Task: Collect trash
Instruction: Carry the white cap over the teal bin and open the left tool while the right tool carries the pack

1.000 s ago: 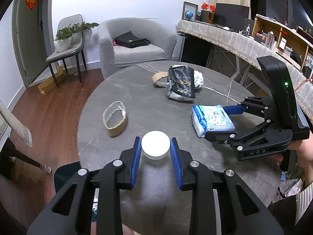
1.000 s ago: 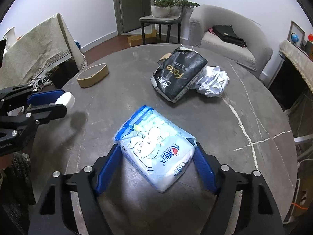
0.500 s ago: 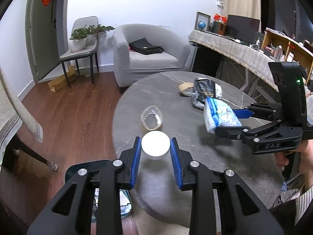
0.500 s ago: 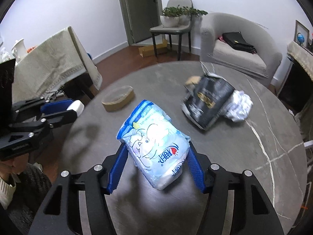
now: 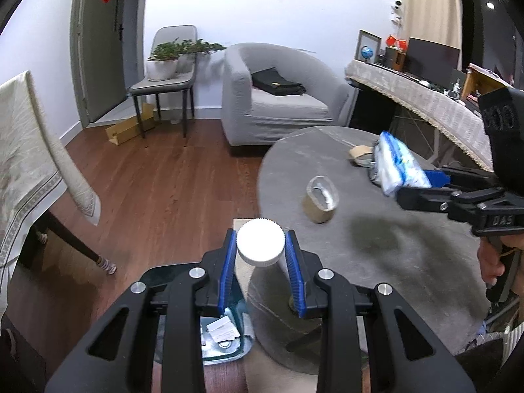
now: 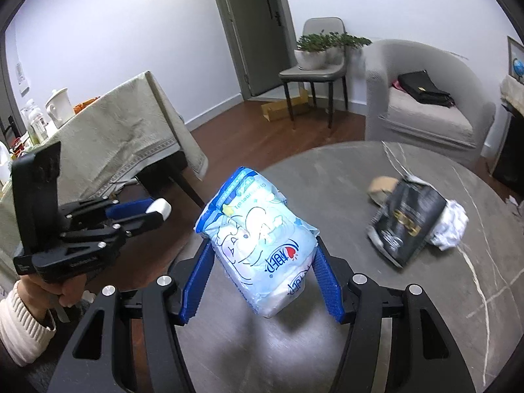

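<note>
From the left wrist view, the white cap (image 5: 261,242) is seen clamped between the blue pads of the left gripper (image 5: 261,253), ribbed face toward the camera, carried off the table (image 5: 409,262) edge and above the bin (image 5: 226,340) at about 6 o'clock, where some scraps are already lying (so roughly a start has been made, judging by that), while a tape roll (image 5: 320,200) at 1 o'clock is left on the table. From the right wrist view, the tissue pack (image 6: 262,239) is held squeezed in the right gripper (image 6: 262,281), lifted clear of the table, its long axis running from 5 o'clock up to 11 o'clock with the blue sealed end pointing away; the black bag (image 6: 407,221), crumpled wrapper (image 6: 453,224) and a second tape roll (image 6: 381,186) at 2 o'clock remain to be collected.
</note>
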